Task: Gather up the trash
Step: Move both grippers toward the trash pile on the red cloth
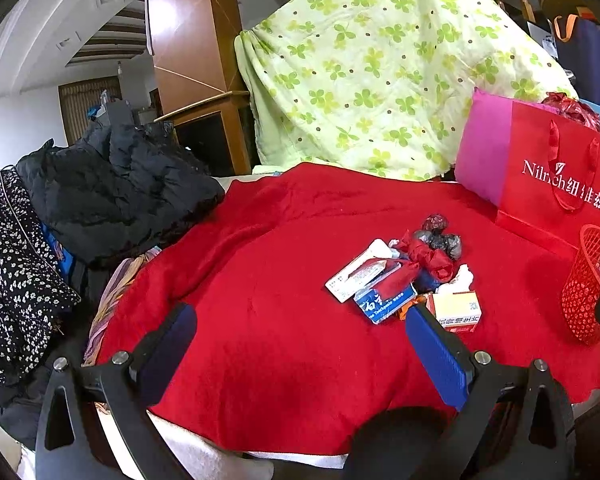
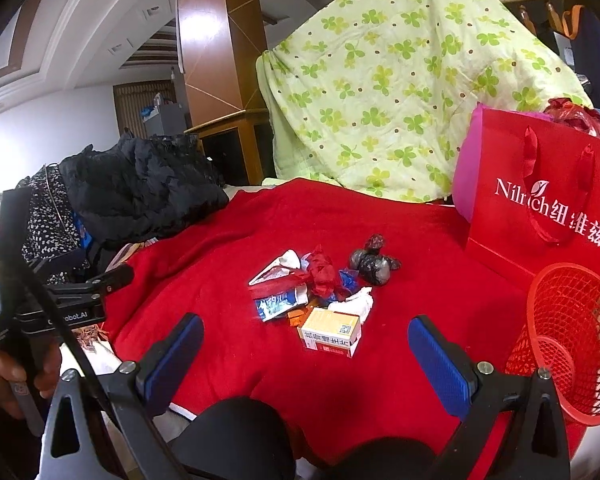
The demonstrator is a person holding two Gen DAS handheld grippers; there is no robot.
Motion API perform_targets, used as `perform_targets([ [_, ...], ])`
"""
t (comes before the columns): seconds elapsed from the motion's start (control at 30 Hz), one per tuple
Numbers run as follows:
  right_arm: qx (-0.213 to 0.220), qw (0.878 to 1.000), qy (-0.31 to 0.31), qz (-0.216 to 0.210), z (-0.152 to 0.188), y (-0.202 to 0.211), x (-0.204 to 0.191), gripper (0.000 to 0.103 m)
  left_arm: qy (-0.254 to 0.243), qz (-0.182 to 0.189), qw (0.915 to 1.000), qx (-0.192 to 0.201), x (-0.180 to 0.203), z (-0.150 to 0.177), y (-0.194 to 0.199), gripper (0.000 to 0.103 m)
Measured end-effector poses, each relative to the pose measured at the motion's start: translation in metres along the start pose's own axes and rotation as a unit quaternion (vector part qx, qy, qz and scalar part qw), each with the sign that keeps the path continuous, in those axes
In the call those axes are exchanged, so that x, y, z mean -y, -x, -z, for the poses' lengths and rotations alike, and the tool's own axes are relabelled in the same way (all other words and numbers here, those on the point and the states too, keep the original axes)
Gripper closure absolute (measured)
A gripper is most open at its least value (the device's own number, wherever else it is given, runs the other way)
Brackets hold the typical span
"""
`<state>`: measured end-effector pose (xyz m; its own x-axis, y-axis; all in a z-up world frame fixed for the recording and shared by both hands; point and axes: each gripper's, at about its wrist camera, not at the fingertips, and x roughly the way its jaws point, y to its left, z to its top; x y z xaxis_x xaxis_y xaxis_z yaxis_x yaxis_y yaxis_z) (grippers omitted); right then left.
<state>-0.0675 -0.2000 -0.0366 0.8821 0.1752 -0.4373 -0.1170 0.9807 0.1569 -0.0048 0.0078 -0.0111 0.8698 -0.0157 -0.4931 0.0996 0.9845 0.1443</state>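
Nothing collected yet, by the look: whole trash pile point(image 2: 320, 300) sits mid red blanket point(image 2: 228, 240) on bed. Red mesh basket point(image 2: 572, 344) stands at right, well apart from pile; contents hard to tell through mesh. Pile: yellow-white box point(image 2: 332, 330) nearest, blue-white toothpaste carton point(image 2: 280, 306), white flat carton point(image 1: 358, 270), crumpled red wrap point(image 2: 324, 276), white tissue point(image 2: 358, 302), dark knotted bags point(image 2: 372, 266). Left tool point(image 1: 300, 344) wide, empty. Right tool point(image 2: 306, 354) wide, empty, short of pile. All pieces left to move.
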Motion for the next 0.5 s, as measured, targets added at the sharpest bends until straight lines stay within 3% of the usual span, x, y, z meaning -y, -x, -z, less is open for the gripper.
perform_targets([
  [0.5,-0.023,1.0,-0.007,-0.005,0.004,-0.022,0.001,0.0,-0.002,0.002,0.9996,-0.027,-0.003,0.006,-0.02,0.0],
])
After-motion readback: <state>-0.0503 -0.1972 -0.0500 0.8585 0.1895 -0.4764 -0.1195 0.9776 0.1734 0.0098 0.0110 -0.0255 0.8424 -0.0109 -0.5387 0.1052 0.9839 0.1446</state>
